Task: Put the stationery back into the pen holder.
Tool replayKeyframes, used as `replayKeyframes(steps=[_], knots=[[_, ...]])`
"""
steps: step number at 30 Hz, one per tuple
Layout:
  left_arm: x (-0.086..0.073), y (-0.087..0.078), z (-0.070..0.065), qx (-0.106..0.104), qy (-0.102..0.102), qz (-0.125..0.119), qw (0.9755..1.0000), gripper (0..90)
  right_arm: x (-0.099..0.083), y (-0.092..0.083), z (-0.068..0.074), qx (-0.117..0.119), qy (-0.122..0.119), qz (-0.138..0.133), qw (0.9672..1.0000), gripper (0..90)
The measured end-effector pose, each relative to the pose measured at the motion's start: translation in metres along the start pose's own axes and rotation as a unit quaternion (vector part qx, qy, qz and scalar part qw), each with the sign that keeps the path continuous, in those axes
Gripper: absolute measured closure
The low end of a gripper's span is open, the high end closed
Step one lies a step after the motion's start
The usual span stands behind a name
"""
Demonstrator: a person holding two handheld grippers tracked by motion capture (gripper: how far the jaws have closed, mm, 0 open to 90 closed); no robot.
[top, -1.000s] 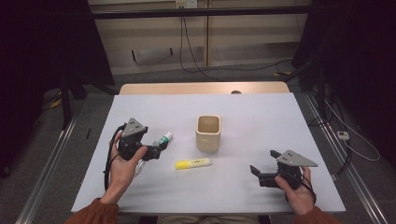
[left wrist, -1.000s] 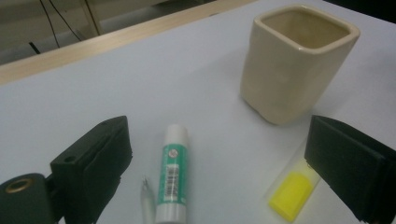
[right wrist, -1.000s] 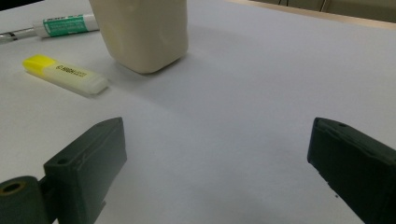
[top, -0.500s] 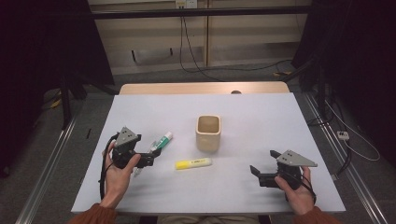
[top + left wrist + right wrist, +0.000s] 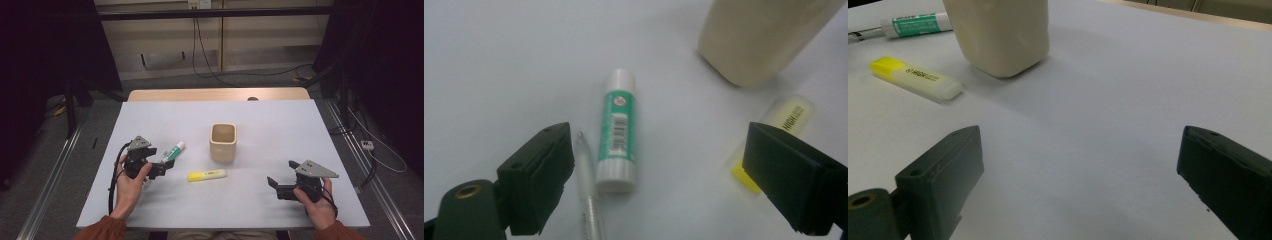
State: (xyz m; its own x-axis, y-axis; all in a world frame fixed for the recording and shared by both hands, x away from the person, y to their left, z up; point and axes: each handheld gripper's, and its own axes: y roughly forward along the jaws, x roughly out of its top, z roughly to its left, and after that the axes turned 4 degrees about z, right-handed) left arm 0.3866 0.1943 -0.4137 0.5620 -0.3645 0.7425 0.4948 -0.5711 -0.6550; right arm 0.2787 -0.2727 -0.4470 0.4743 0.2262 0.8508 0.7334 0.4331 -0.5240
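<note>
A green and white glue stick [image 5: 173,151] lies on the white table [image 5: 280,125] left of a beige square cup [image 5: 222,142]. Beside it lies a clear pen [image 5: 589,202]. A yellow highlighter [image 5: 207,175] rests in front of the cup. My left gripper [image 5: 164,167] is open just short of the glue stick [image 5: 617,131], with the stick and pen between its spread jaws and untouched. At the front right, my right gripper [image 5: 281,175] stands open over bare table and points toward the cup [image 5: 1000,35] and the highlighter [image 5: 915,77].
A wooden strip [image 5: 215,95] edges the table's far side. Cables trail on the floor beyond it and at the right. Metal rails run along both sides of the table.
My left gripper has drawn back a little toward the front edge and settled lower behind the glue stick. The right gripper and the objects have not moved.
</note>
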Motion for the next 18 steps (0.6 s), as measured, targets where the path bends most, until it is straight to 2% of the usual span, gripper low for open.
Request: replayKeyframes(steps=[2,4,7,9,10,12,14,18], knots=[[0.006,0.002,0.003,-0.014,-0.011,0.006,0.9998,12.9,0.0,0.0,0.0,0.001,-0.001,0.001,1.0,4.5],[0.011,0.004,0.004,-0.017,-0.002,-0.002,0.9998,12.9,0.0,0.0,0.001,0.001,-0.001,0.0,1.0,4.5],[0.022,0.011,0.006,-0.02,0.011,0.013,0.9997,12.9,0.0,0.0,0.001,0.002,-0.005,0.001,1.0,4.6],[0.028,0.015,0.006,-0.029,-0.002,0.009,0.9995,12.9,0.0,0.0,0.001,0.002,-0.003,0.002,1.0,4.6],[0.03,0.015,0.007,-0.04,0.0,0.015,0.9991,12.9,0.0,0.0,0.001,0.002,-0.003,0.002,1.0,4.6],[0.036,0.02,0.007,-0.046,0.003,0.036,0.9983,12.8,0.0,0.0,0.001,0.001,-0.002,0.0,1.0,4.6],[0.039,0.025,0.009,-0.055,-0.005,0.045,0.9974,12.8,0.0,0.001,0.001,0.002,-0.002,0.002,1.0,4.5],[0.045,0.034,0.014,-0.05,-0.007,0.067,0.9965,12.8,0.0,0.0,0.001,0.003,-0.004,0.001,1.0,4.6]])
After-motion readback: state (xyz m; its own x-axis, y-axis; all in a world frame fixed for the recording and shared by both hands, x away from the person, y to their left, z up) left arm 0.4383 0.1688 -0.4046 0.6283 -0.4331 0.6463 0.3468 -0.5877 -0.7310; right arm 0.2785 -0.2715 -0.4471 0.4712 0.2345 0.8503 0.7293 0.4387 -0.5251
